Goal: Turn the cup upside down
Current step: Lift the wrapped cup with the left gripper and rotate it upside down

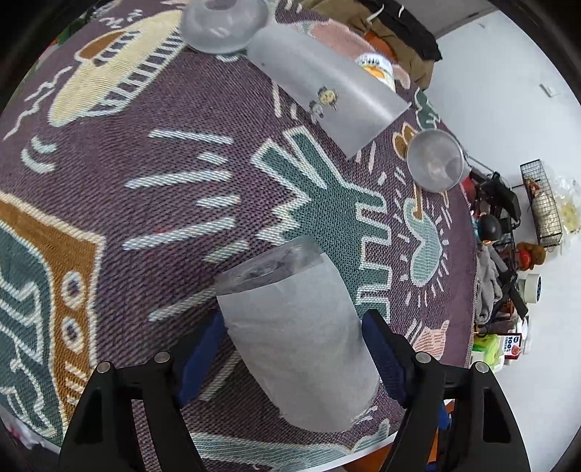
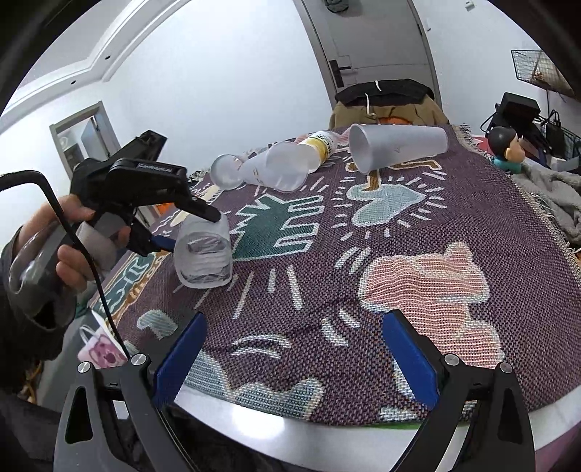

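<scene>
Left wrist view: left gripper (image 1: pixel 296 348) is clamped on the frosted cup (image 1: pixel 297 337), blue pads (image 1: pixel 383 357) pressing both sides. Cup seems lifted off the patterned cloth (image 1: pixel 163 152), thick clear base pointing away from cam; its open end sits low between the fingers, rim partly cut off by the right finger. Near the cloth's far edge lie a 2nd frosted cup w/ cartoon print (image 1: pixel 326 85) on its side, a round clear cup (image 1: pixel 221 25) cut off by the frame top, and a yellow-label bottle (image 1: pixel 377 67) mostly hidden behind the printed cup. A smaller cup (image 1: pixel 434 159) lies toward the cloth's right edge, mouth facing cam. Clutter beyond that edge is too small to make out.

Right wrist view: right gripper (image 2: pixel 294 352) is spread wide w/ nothing between its fingers, over the cloth's near edge. At the cloth's left edge a hand (image 2: pixel 69 239) holds the left gripper, gripping the frosted cup just above the cloth; can't tell if it touches. Large frosted cup (image 2: pixel 399 145) lies on its side near the far edge. Bottle is half hidden behind other cups.
</scene>
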Demonstrator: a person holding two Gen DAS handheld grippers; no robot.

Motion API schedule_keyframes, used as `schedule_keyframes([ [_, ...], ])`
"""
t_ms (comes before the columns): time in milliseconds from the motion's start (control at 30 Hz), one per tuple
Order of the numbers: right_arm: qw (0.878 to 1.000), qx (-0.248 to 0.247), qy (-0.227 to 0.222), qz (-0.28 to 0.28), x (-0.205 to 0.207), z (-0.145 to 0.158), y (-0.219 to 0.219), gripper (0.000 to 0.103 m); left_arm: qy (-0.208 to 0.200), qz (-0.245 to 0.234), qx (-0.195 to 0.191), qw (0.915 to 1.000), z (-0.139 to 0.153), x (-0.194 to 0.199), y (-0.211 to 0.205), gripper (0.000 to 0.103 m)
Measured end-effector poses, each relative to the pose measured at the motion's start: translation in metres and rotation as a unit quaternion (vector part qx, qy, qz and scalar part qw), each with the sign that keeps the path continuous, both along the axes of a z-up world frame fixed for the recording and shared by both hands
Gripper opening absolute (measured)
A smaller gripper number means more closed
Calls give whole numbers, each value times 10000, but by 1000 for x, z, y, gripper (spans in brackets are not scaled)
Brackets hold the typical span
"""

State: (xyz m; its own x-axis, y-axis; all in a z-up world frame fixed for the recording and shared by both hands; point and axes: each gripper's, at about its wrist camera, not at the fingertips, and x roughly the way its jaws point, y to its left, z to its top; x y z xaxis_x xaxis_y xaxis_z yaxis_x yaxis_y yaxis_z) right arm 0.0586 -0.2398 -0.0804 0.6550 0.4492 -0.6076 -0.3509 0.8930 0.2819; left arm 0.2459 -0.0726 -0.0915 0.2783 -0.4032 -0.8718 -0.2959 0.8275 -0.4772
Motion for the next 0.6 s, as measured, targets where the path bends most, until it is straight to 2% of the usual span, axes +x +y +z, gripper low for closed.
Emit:
schedule_keyframes([
  [133,10000,23,15,-35,2,-1,-3,98,11,-34,70,10000,-1,10,-7,78],
  [300,10000,23,-5,-90,2,0,-6,98,-276,-44,230,9993,7,16,-8,76],
  [500,9999,44,-6,-143,7,1,-8,98,-983,-240,655,9927,31,9,-3,76],
  [600,9999,27,-5,-125,8,0,-5,98,-1483,-429,1132,9815,44,4,-6,76],
])
